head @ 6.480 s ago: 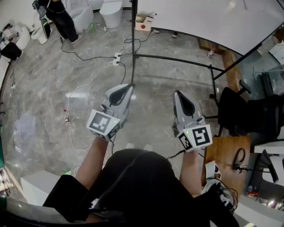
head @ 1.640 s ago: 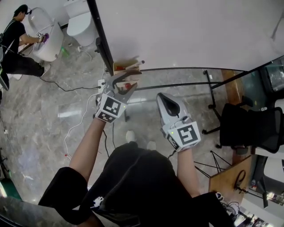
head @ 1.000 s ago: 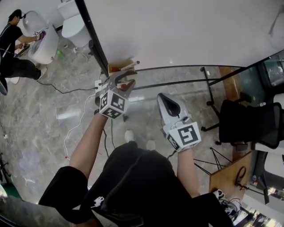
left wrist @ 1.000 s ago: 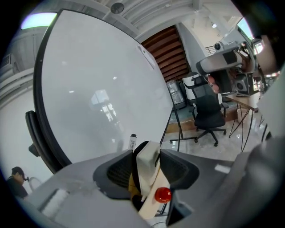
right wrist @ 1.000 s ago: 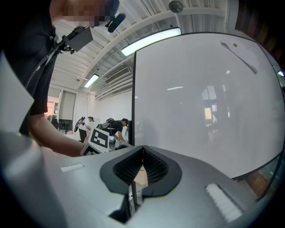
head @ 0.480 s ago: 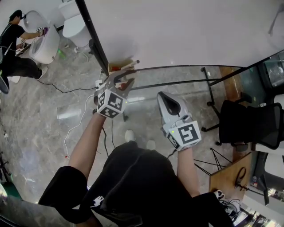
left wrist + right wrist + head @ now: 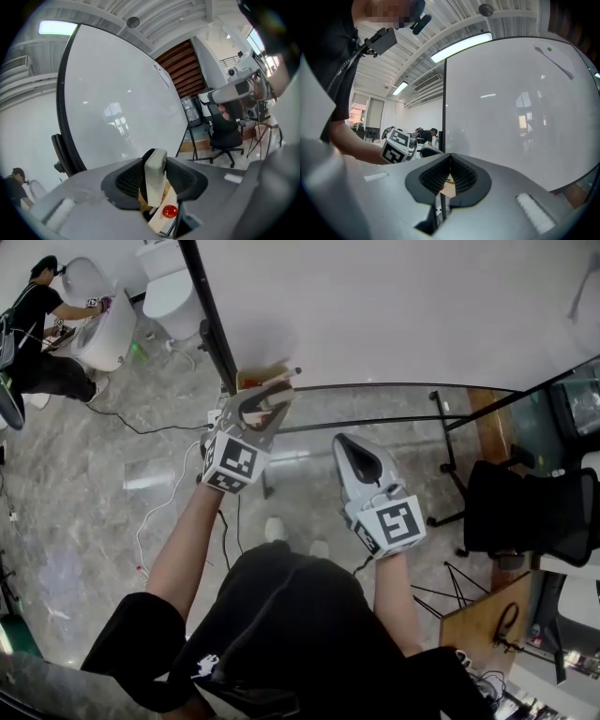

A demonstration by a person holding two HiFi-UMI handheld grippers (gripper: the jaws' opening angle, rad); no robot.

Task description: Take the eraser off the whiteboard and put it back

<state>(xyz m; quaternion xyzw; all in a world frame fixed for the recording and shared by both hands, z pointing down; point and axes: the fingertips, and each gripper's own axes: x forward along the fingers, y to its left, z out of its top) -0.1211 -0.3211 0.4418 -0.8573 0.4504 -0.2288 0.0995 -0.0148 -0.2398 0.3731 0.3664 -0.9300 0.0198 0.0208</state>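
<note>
A white eraser [image 7: 154,180] stands upright between the jaws of my left gripper [image 7: 155,174], and both pads press on it. In the head view that left gripper [image 7: 266,401] is held up at the lower left corner of the whiteboard [image 7: 394,306], right over a small wooden box [image 7: 255,379] on the board's frame. The box [image 7: 159,225], with a red knob [image 7: 169,211] in it, shows just under the eraser. My right gripper [image 7: 361,457] hangs further back and to the right, shut with nothing in it; its pads [image 7: 461,178] meet.
The whiteboard's black stand bars [image 7: 375,413] run across below the board. A black office chair [image 7: 525,502] stands at the right. Cables [image 7: 178,474] trail over the marble floor, and a person [image 7: 42,343] bends over a white fixture at far left.
My left gripper has closed on the eraser and risen from the wooden box toward the board. The right gripper has stayed where it was.
</note>
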